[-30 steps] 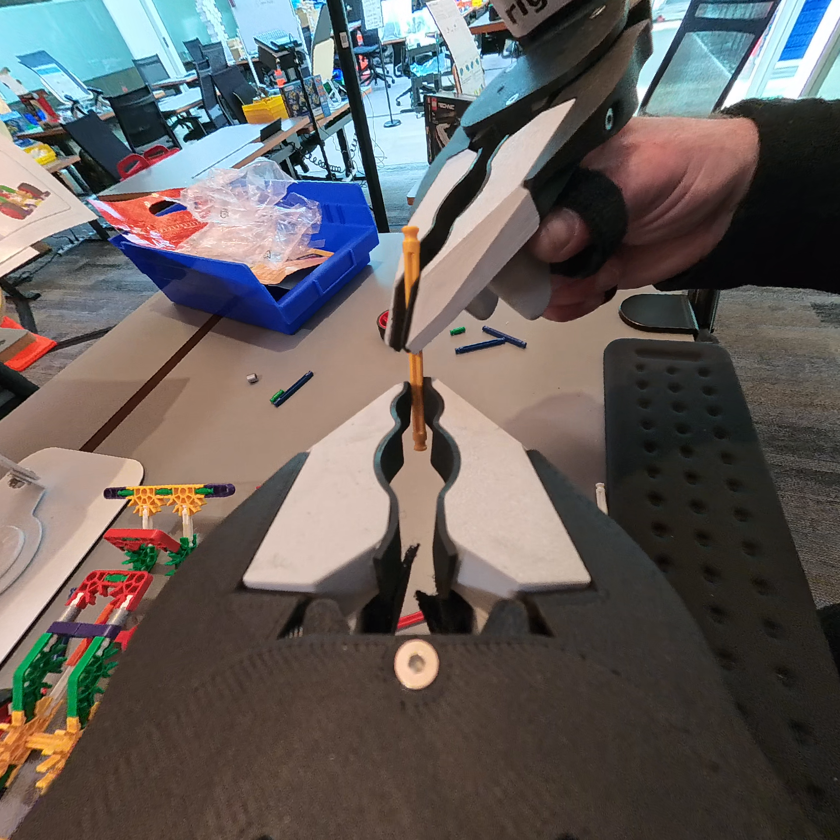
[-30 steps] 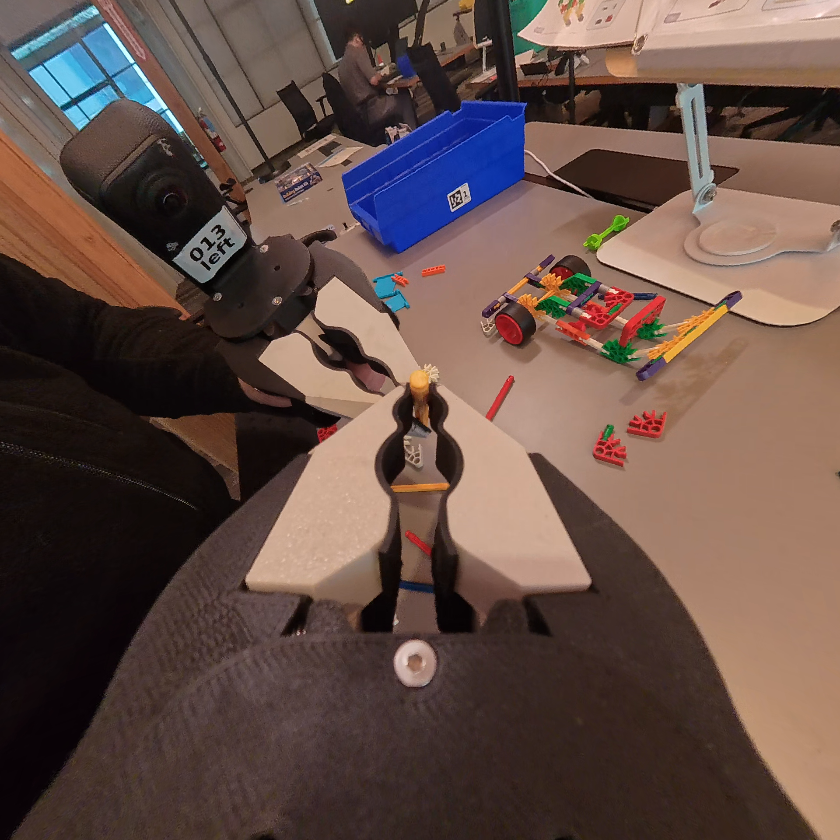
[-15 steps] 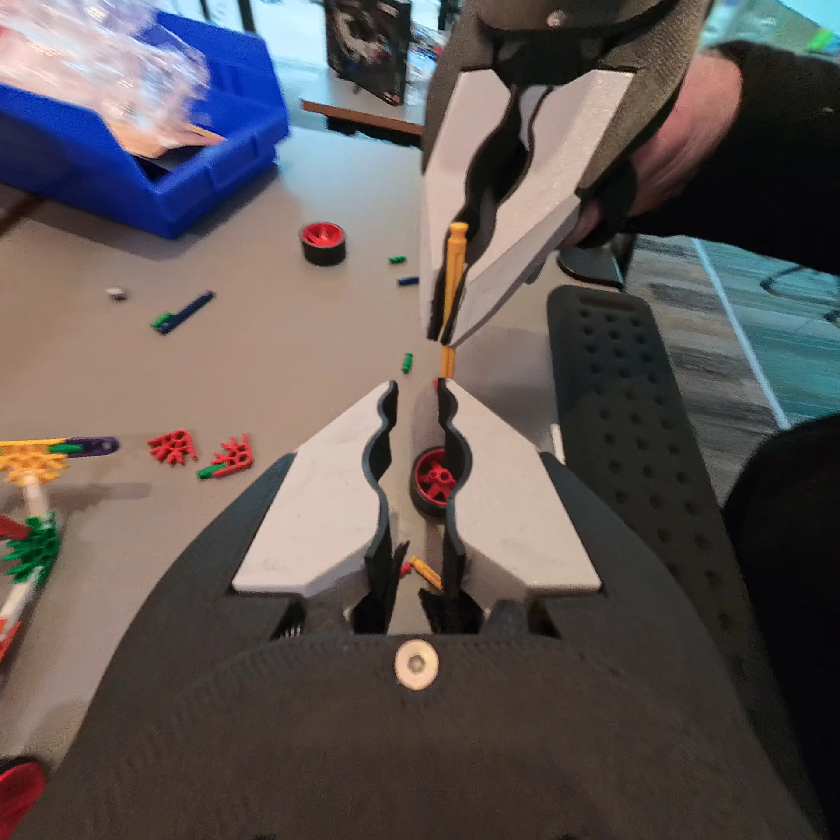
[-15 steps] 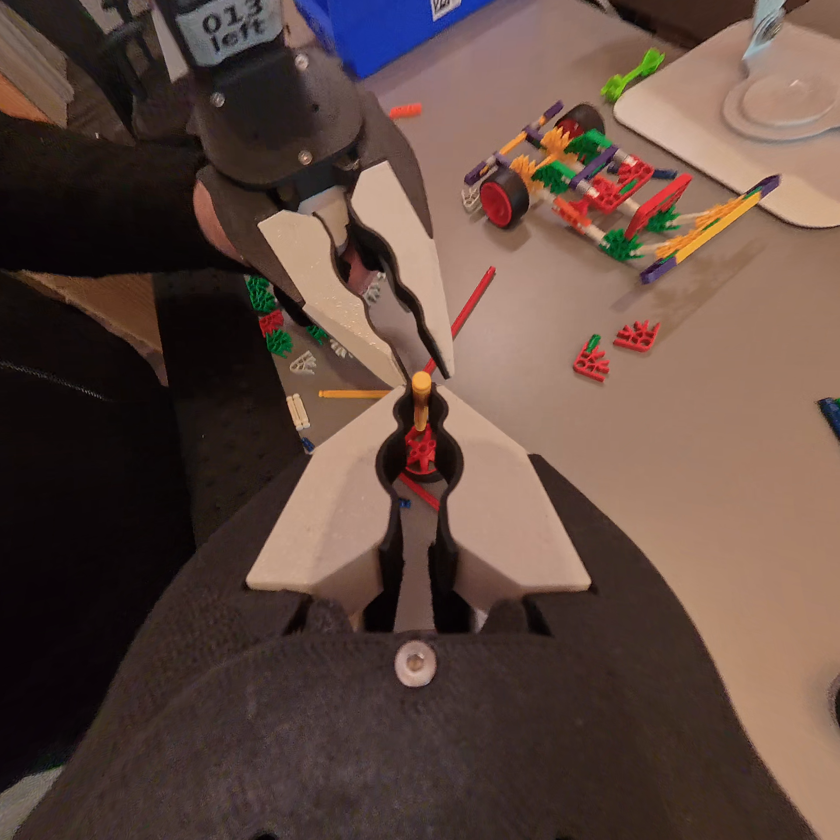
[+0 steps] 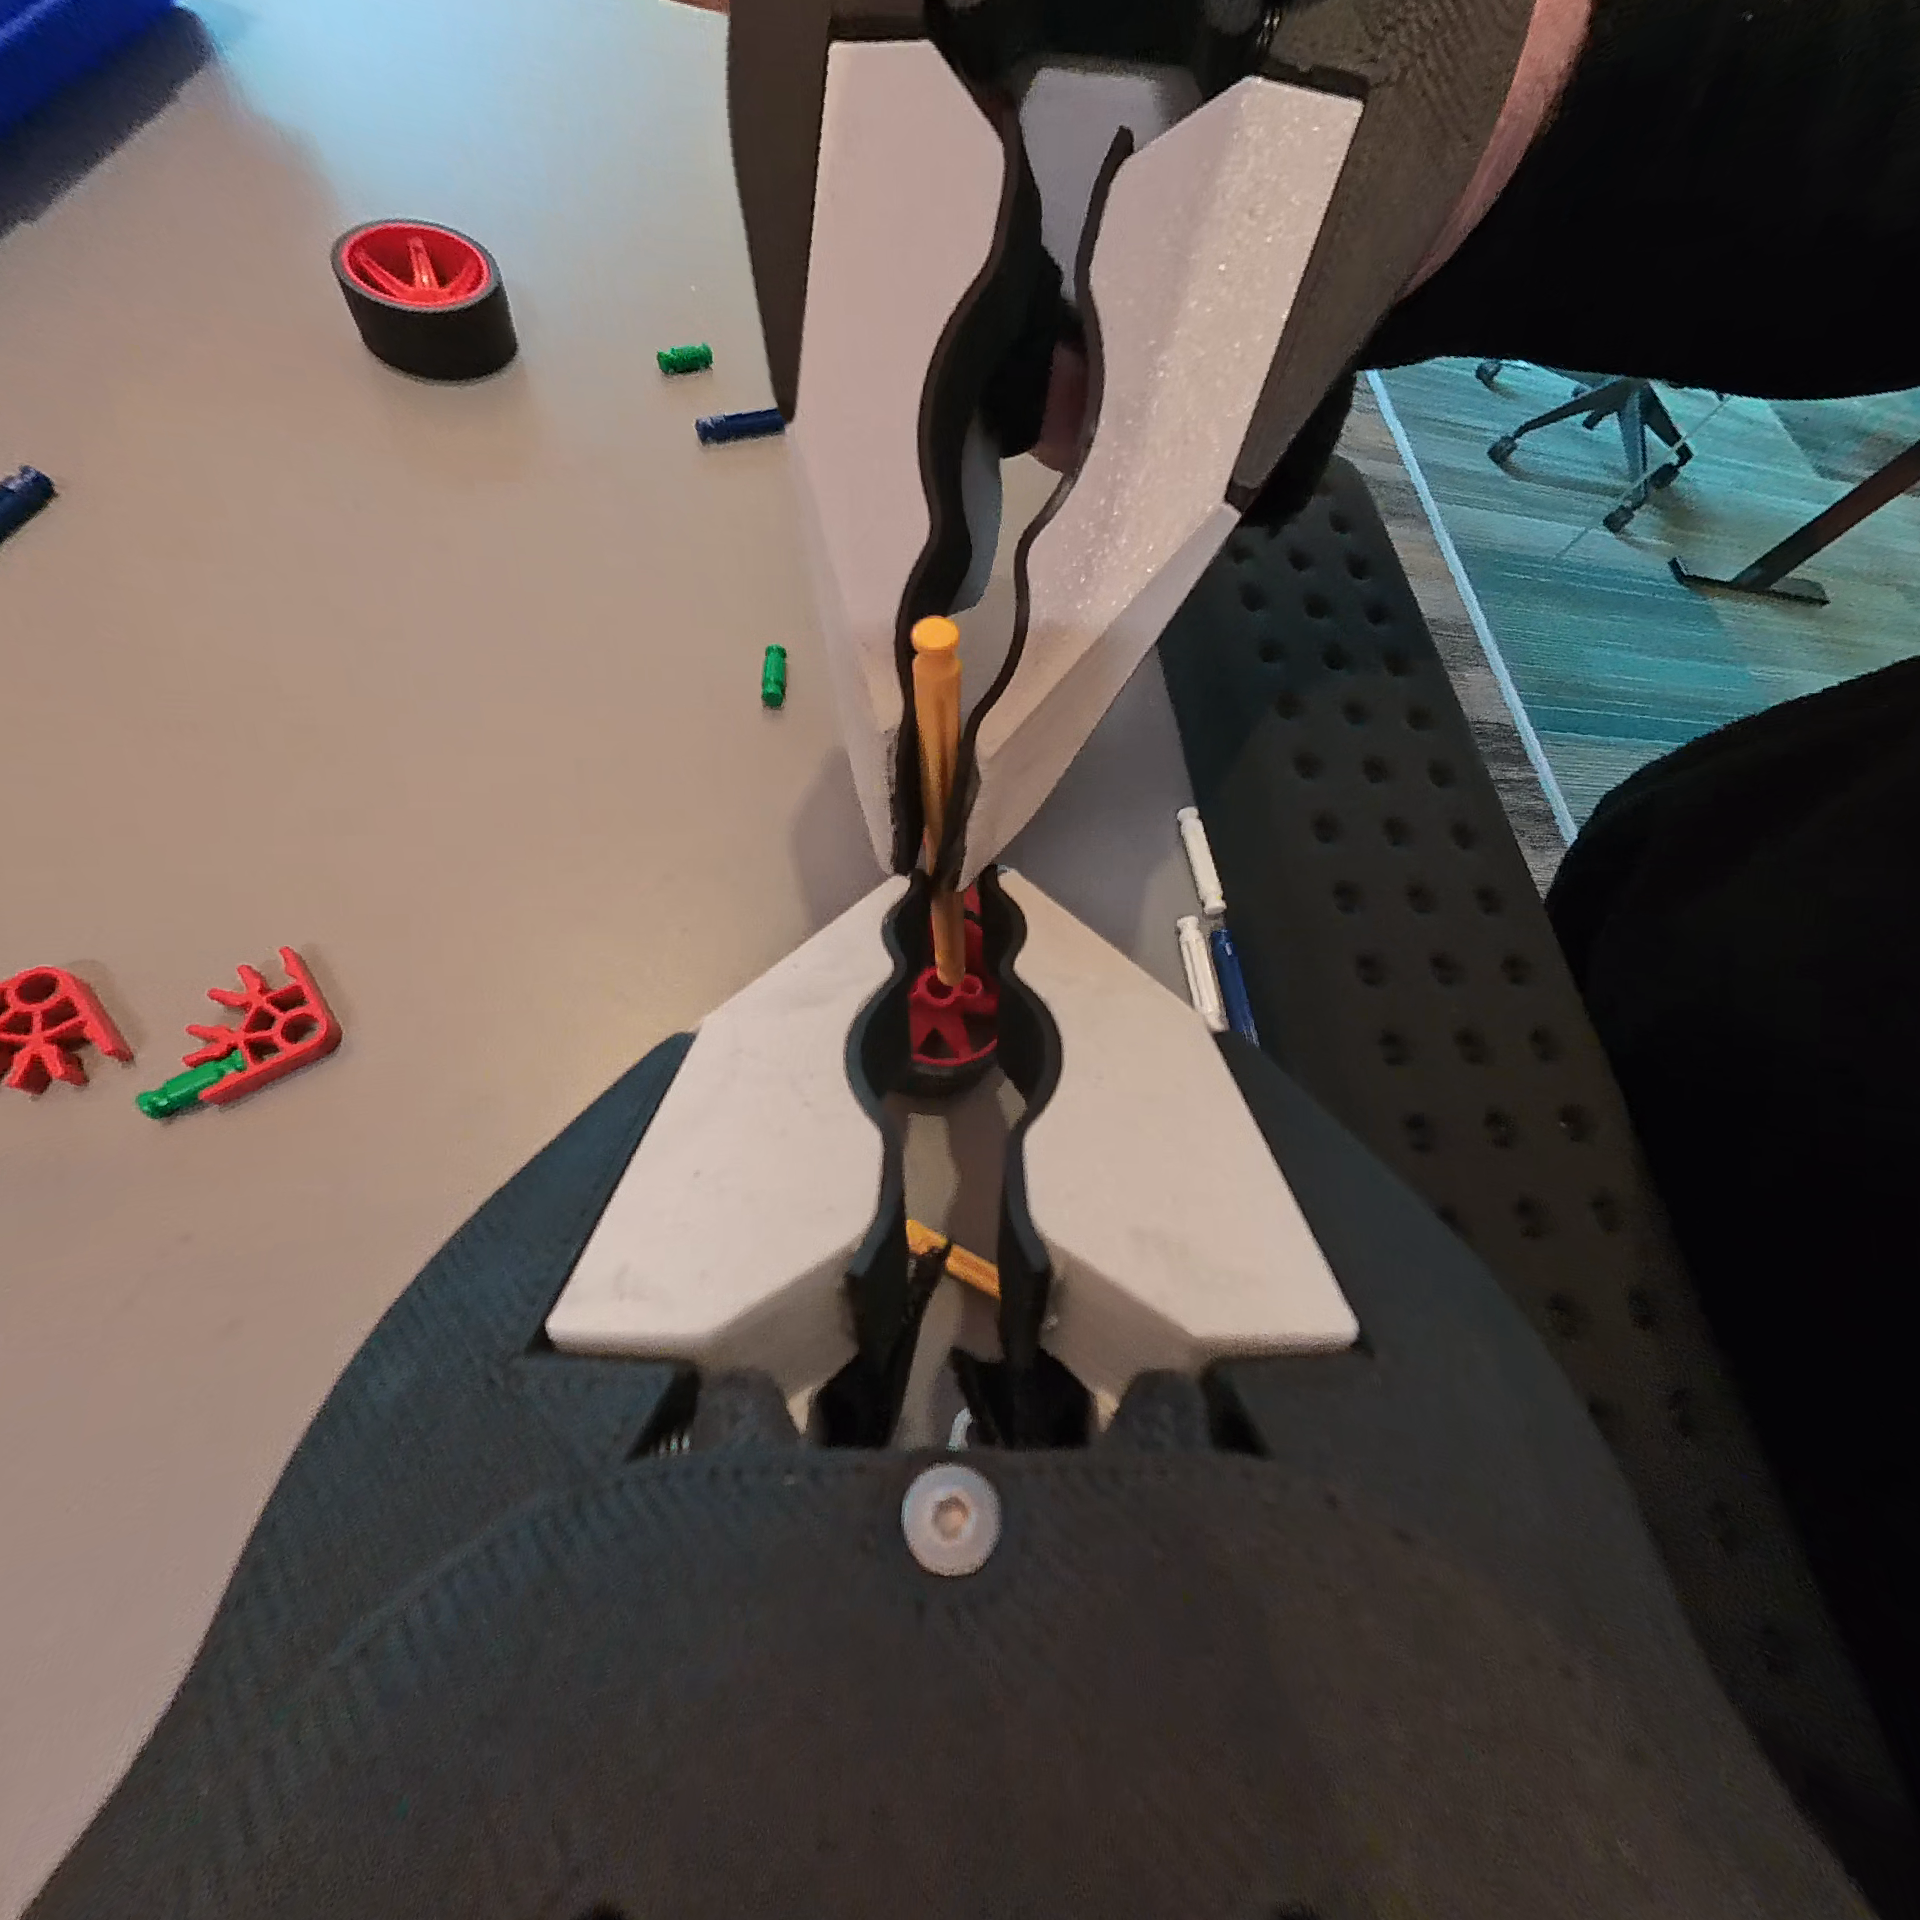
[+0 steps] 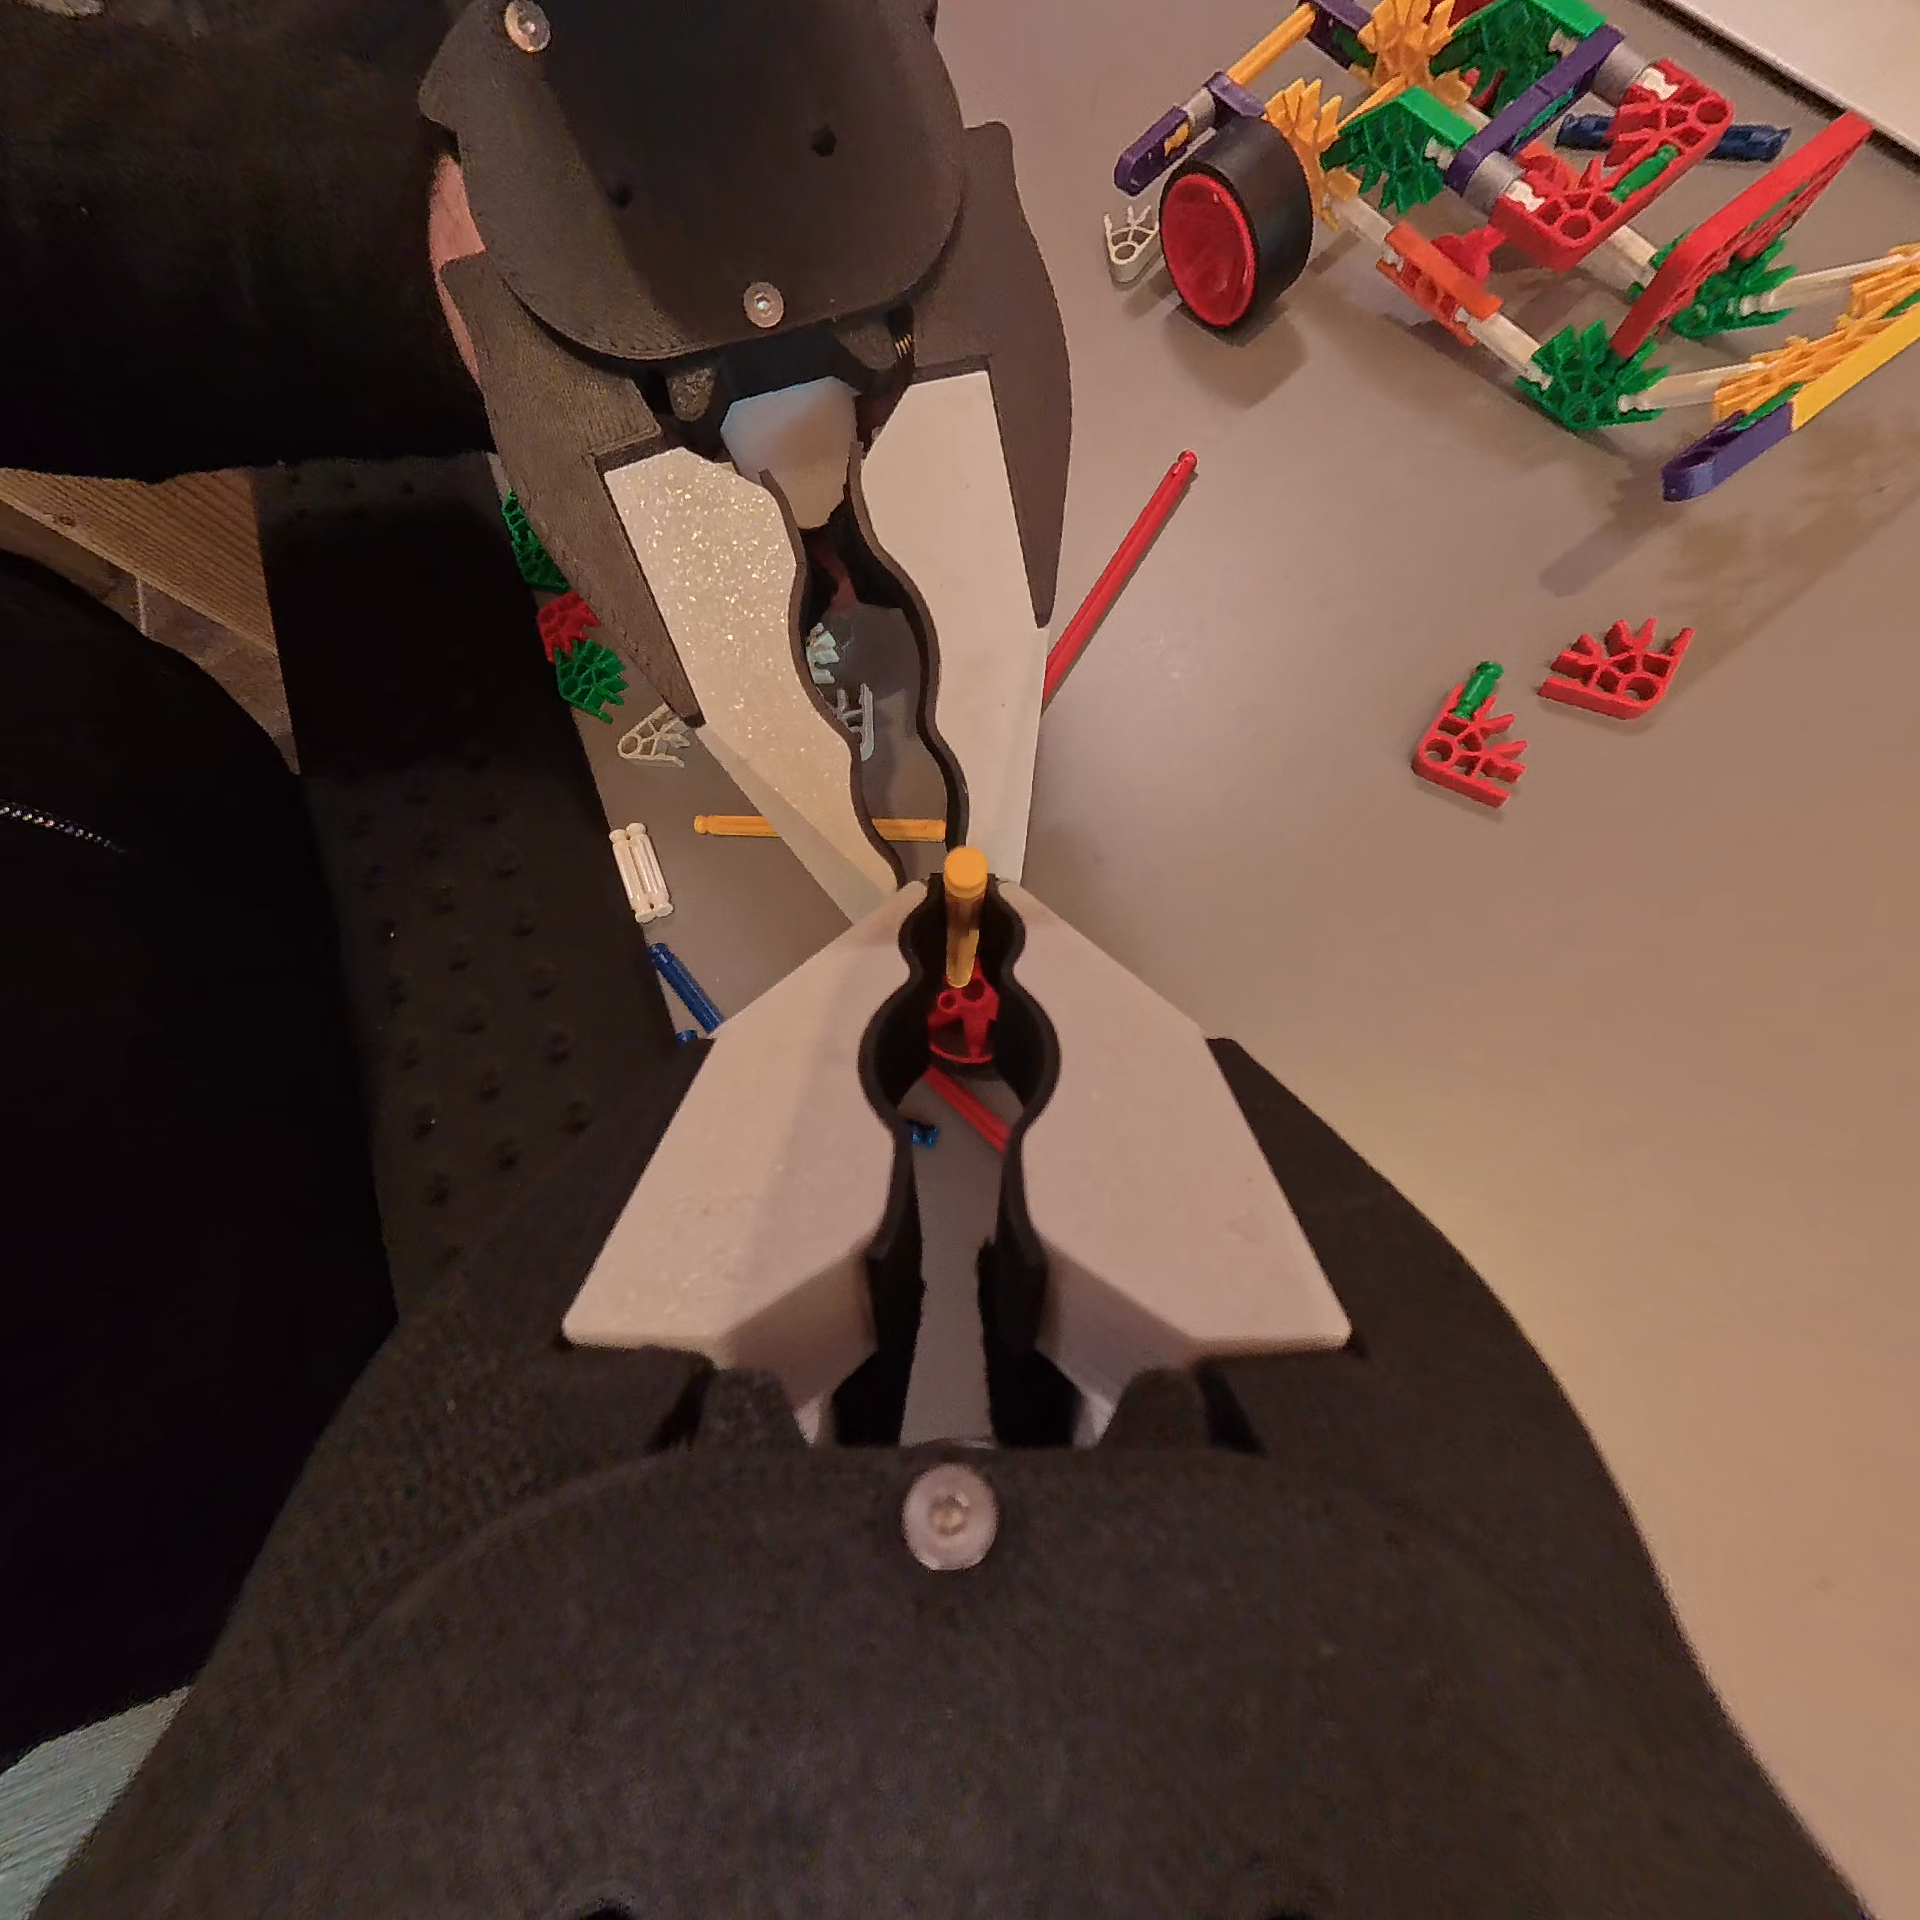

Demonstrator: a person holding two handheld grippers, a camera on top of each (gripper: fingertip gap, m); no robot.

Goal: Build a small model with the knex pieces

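Right gripper [image 6: 954,902] jaws pinch the yellow rod [image 5: 935,748]; left gripper [image 5: 951,883] jaws slightly parted, empty.

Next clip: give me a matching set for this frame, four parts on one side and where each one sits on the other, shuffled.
Things:
1. yellow rod
2. loose wheel
3. short green rod
4. white rods

Places:
A. plugged into a red connector
B. clamped upright in the right gripper, its lower end at the hub of a red wheel
C. lying flat on the table, away from both grippers
D. on the table beside the edge of the black mat

Pairs: 1-B, 2-C, 3-A, 4-D
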